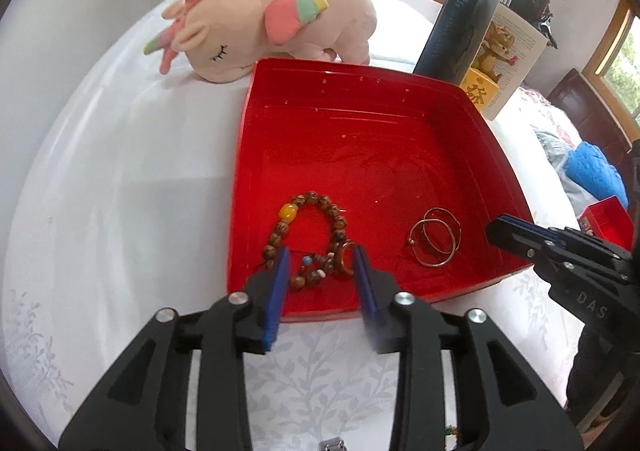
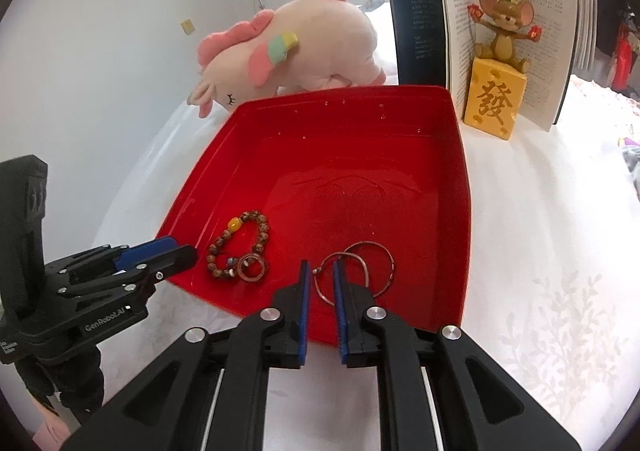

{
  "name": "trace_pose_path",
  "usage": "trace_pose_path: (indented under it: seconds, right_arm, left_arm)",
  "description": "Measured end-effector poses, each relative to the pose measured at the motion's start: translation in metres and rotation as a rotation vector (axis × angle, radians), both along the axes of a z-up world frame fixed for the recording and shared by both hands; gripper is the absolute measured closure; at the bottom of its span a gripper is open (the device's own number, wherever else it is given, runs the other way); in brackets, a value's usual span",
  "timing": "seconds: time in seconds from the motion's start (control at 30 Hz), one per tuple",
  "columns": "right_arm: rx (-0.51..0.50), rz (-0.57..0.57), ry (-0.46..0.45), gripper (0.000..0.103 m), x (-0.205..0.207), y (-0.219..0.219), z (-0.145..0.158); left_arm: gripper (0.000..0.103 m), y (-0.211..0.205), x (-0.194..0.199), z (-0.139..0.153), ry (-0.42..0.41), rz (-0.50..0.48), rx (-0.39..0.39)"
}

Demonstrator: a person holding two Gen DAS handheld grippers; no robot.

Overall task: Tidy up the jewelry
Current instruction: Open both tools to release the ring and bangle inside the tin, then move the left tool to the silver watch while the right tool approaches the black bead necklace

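The red tray [image 2: 460,179] sits on the white-clothed surface [image 2: 540,251], and all the jewelry lies in its near end. The beaded bracelet [image 1: 316,223] with its amber bead is on the left, a small brown ring [image 2: 253,269] resting against it; the thin wire hoops [image 2: 360,271] lie to the right.

The left hand-held gripper [image 1: 322,271] hangs over the bracelet with its jaws partly apart and nothing pinched — beads and ring show in the gap, but the pads are not pressing on them. The right hand-held gripper [image 2: 320,283] is nearly closed, with only a narrow slot between its pads. One hoop's edge appears in that slot, though I judge it is lying on the tray floor rather than being held.

The risks from here are mostly snags. The hoops overlap, so lifting one could drag the other — or flick it out over the low rim. On the left, the bracelet's cord could catch a pad and pull the ring along. Both hand-held grippers work the same end of the tray and could bump each other.
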State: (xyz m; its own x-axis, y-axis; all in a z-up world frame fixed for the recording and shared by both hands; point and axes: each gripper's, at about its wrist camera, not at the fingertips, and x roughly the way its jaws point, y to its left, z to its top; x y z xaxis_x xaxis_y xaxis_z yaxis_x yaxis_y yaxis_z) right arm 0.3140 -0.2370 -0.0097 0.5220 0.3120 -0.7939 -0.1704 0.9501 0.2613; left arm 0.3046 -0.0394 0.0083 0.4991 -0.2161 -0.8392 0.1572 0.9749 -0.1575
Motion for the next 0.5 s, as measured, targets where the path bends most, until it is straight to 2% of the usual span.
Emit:
trace_pose_path:
  seconds: [0.1,0.3,0.5]
  right_arm:
    - [-0.007,0.003,-0.009,0.089,-0.011,0.001,0.004]
    - [0.003,0.013,-0.026,0.089,-0.042,-0.002,0.004]
    - [0.019,0.010,-0.040,0.089,-0.073,-0.010,0.002]
  left_arm:
    - [0.063,0.001,-0.013,0.008,-0.026,0.003,0.023]
    - [0.063,0.000,-0.041,0.011,-0.036,-0.013,0.068]
    - [0.062,0.010,-0.088,-0.005,-0.007,-0.043,0.075]
